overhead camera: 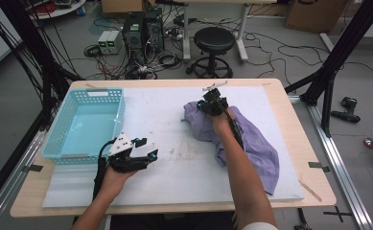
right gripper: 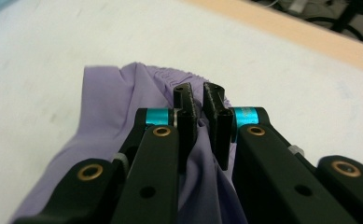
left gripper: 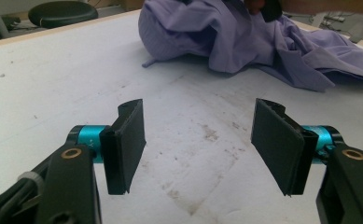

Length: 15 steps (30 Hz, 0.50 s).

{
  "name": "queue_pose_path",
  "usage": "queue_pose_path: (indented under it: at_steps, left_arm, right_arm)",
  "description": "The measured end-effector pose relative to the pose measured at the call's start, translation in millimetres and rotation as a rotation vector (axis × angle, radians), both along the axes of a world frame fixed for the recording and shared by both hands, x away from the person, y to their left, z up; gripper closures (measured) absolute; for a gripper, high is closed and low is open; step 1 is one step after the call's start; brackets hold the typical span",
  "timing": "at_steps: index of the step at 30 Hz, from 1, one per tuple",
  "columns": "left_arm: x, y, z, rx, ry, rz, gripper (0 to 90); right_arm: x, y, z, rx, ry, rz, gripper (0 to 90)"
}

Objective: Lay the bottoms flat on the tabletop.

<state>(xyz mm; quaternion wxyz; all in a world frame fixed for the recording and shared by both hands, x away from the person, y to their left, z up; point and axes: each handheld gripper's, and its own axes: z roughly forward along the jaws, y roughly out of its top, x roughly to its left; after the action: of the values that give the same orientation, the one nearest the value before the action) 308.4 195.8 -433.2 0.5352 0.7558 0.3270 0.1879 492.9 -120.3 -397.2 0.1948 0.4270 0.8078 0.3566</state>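
Now your right gripper [right gripper: 200, 123] pinches the purple shirt [overhead camera: 251, 139], upper centre, to lift it; left gripper [left gripper: 198, 147] waits wide, empty.

The right gripper [overhead camera: 213, 103] pinches the purple shirt [overhead camera: 256, 143] on the table [overhead camera: 289, 96].

One purple garment [overhead camera: 251, 136] lies on the counter [overhead camera: 184, 143], and one light blue basket [overhead camera: 86, 124] stands there too. Two grippers are in hand: one left gripper [overhead camera: 145, 149] and one right gripper [overhead camera: 213, 98]. Behind stands one black stool [overhead camera: 214, 40], and apparently two computer towers [overhead camera: 142, 28].
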Motion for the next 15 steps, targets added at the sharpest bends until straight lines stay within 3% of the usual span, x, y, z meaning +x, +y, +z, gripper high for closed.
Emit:
queue_pose_path:
  at_steps: [3, 7, 9, 11, 13, 15]
  left_arm:
    - [1.2, 5.0, -2.1, -0.001, 0.001, -0.004, 35.0]
    - [3.3, 11.7, -2.5, -0.017, 0.010, 0.007, 33.1]
    - [2.7, 13.5, -2.3, -0.024, 0.009, 0.007, 33.1]
    - [2.6, 14.6, -2.1, -0.021, 0.007, 0.008, 33.0]
    - [2.7, 16.1, -1.5, -0.025, 0.005, 0.012, 33.0]
    - [2.6, 17.4, -0.7, -0.029, 0.003, 0.011, 33.1]
  right_arm:
    - [9.5, -5.0, 6.9, 0.067, -0.023, -0.090, 84.4]
    - [20.5, -8.7, 12.8, 0.082, -0.043, -0.197, 84.6]
    - [25.1, -12.2, 19.2, 0.120, -0.094, -0.252, 84.5]
    - [28.4, -14.6, 21.9, 0.122, -0.085, -0.258, 79.2]
    - [26.7, -14.4, 21.3, 0.085, -0.073, -0.249, 68.3]
    - [18.6, -16.6, 21.2, 0.069, -0.099, -0.237, 64.0]
